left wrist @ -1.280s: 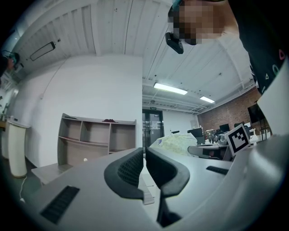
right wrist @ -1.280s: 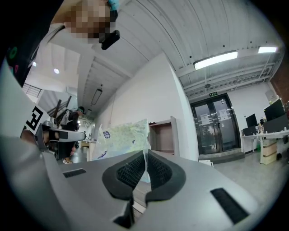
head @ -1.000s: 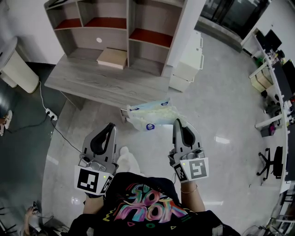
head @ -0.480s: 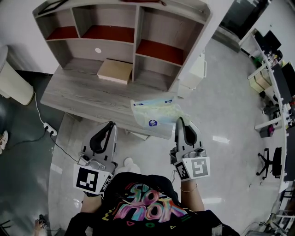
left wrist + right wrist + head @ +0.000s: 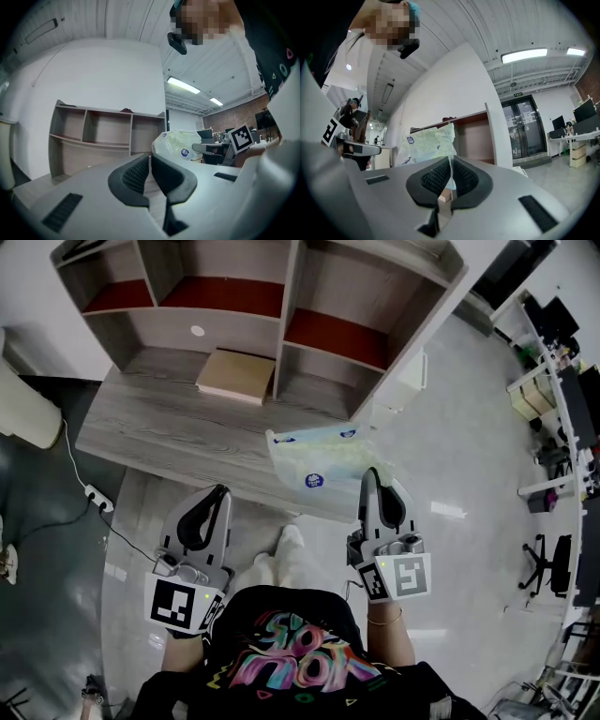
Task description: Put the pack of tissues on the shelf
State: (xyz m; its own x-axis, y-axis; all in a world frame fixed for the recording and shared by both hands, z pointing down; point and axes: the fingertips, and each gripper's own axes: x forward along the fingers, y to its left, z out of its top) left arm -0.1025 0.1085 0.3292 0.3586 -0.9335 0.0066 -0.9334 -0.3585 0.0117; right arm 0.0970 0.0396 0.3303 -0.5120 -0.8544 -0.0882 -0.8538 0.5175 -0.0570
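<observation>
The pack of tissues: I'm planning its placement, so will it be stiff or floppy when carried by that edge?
Likely light and soft: the right gripper carries the pack of tissues by a thin wrapper edge. Its wrinkled film suggests it would flex and sag rather than stay stiff. Being flat-sided, it probably won't roll.

The left gripper [image 5: 219,491] is held out in front with jaws closed on nothing, and the right gripper [image 5: 372,474] beside it is pinched on the pack [image 5: 314,456].
</observation>
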